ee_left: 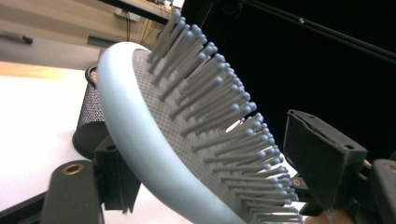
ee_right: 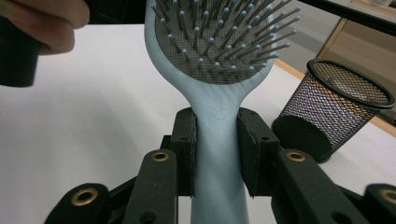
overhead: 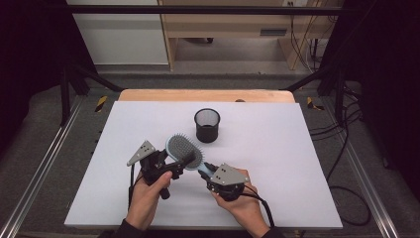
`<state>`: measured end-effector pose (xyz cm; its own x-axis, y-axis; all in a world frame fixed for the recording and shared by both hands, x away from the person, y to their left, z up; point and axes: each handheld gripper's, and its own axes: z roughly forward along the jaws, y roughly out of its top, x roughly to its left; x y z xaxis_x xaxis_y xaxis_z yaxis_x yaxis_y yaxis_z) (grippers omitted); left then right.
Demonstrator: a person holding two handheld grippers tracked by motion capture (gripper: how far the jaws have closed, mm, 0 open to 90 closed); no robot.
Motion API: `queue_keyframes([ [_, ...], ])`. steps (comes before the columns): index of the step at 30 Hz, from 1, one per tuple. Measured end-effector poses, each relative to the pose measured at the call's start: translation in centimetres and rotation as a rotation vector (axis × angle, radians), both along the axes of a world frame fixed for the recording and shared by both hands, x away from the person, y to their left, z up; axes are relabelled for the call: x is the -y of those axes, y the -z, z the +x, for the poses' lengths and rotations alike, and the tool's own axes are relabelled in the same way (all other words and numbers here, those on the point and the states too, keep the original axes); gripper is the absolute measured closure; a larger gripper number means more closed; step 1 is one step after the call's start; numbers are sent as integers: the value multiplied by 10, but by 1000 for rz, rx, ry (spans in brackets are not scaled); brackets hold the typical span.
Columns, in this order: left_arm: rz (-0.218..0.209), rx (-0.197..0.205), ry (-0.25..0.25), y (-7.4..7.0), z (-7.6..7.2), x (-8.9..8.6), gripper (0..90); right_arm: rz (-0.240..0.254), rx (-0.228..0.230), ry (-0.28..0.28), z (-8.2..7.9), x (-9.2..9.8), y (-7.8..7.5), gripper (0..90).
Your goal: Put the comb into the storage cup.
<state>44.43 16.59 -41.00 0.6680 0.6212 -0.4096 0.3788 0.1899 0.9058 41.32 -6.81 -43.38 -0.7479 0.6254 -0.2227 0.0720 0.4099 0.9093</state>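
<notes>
My right gripper [ee_right: 215,154] pinches the hairbrush [overhead: 184,151] handle while my left gripper's [overhead: 171,166] fingers [ee_left: 322,161] sit spread around the head, so a hasty release could drop it on the desk [overhead: 277,148].

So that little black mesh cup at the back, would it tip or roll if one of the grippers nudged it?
The mesh cup stands upright on the table, apart from the hairbrush. Its see-through wire walls suggest it is light, so a nudge would probably slide it. A push near the rim might tip it. Being round, it would likely roll once on its side.
</notes>
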Motion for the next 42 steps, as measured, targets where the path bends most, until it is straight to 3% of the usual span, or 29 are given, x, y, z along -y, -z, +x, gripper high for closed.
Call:
queue_keyframes([
  [5, 27, 1, -18, -1, -3, 2, 260, -17, 5, 5, -2, -2, 1, 697],
  [9, 21, -6, -27, -2, -3, 2, 294, -17, 4, 3, -2, -2, 2, 697],
  [18, -18, -16, -27, -2, -4, 0, 343, -38, 29, 16, -4, -4, 2, 697],
  [26, -76, -50, -30, 2, -4, -4, 407, -29, 4, 6, -4, -4, 3, 697],
  [42, -106, -62, -13, 1, -6, -5, 496, -26, -20, -2, -3, -4, 5, 697],
])
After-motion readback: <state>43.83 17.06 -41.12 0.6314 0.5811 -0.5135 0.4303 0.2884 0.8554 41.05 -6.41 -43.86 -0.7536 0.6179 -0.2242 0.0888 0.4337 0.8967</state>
